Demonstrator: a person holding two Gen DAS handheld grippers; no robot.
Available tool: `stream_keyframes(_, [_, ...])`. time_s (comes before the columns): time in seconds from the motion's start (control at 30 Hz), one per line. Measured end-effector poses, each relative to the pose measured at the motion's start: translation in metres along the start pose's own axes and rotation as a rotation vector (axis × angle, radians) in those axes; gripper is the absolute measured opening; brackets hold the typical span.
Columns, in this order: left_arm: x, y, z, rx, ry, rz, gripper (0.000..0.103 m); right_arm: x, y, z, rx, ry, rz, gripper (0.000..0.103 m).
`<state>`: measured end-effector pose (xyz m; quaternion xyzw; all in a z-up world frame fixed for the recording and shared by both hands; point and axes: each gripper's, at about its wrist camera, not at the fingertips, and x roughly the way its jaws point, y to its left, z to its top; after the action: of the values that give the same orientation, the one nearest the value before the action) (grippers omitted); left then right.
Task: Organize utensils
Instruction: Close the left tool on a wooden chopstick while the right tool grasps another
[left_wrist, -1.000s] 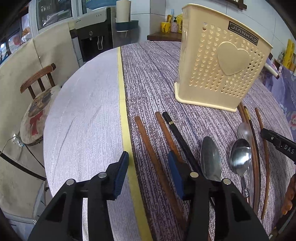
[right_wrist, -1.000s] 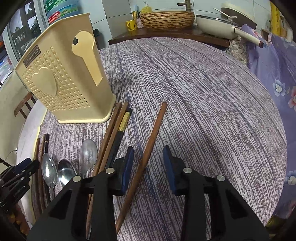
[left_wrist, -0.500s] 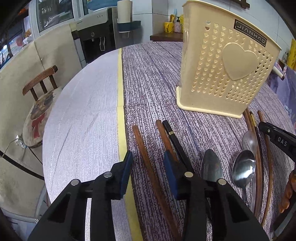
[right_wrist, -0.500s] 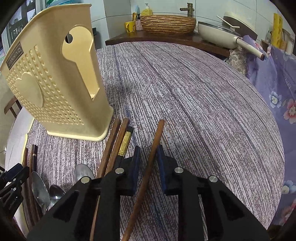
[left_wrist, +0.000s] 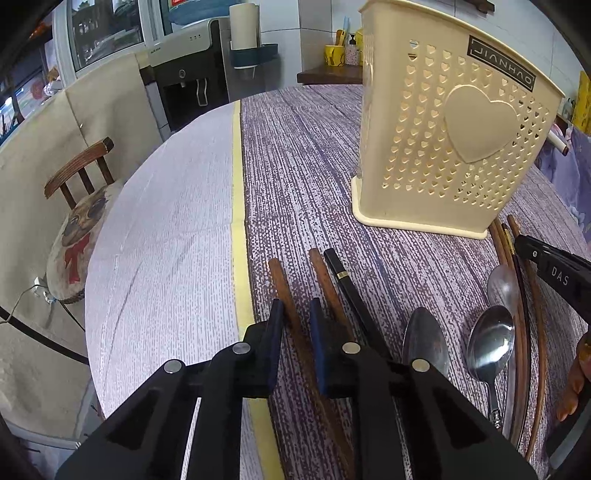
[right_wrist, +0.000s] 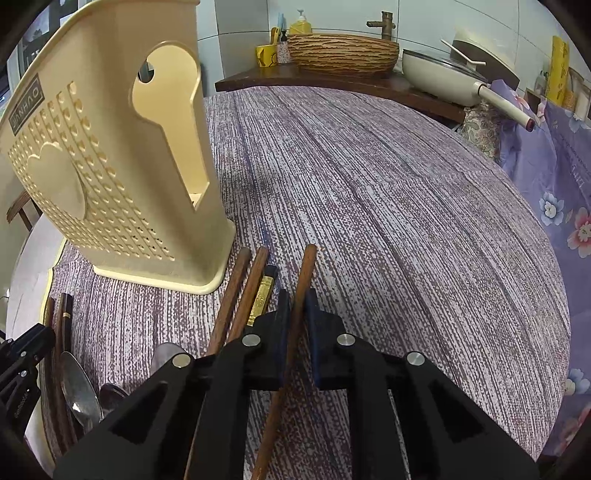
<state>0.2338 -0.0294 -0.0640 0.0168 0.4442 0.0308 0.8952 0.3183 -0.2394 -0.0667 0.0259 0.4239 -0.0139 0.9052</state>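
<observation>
A cream perforated utensil holder (left_wrist: 443, 140) (right_wrist: 110, 166) stands upright on the purple-streaked tablecloth. In the left wrist view, my left gripper (left_wrist: 295, 314) has its jaws closing around the leftmost brown chopstick (left_wrist: 279, 273), with a small gap still at the right pad. Another brown chopstick (left_wrist: 321, 269) and a black one (left_wrist: 340, 273) lie just to its right. Three metal spoons (left_wrist: 491, 343) lie beyond them. In the right wrist view, my right gripper (right_wrist: 298, 306) is closing, its pads pinching a lone brown chopstick (right_wrist: 308, 262). Left of it lie two brown chopsticks (right_wrist: 236, 280) and a black-and-gold one (right_wrist: 264, 291).
A yellow stripe (left_wrist: 238, 184) splits the round table into a white and a purple half. A wooden chair (left_wrist: 81, 166) stands off the left edge. A shelf behind holds a woven basket (right_wrist: 343, 51) and a white pan (right_wrist: 443, 77). Floral fabric (right_wrist: 554, 184) hangs at right.
Both grippers' jaws have narrowed from wide apart. The left now flanks the leftmost brown chopstick closely; the right has come together on its lone brown chopstick and shifted closer to the holder.
</observation>
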Motion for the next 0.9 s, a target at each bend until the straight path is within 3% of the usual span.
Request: stream_keyframes(0.9, [0.0059,0.0056,0.0086,-0.016,0.01,-0.039,0.009,0.002,-0.0057,0.0028,0.047,-0.006,0.073,0.008])
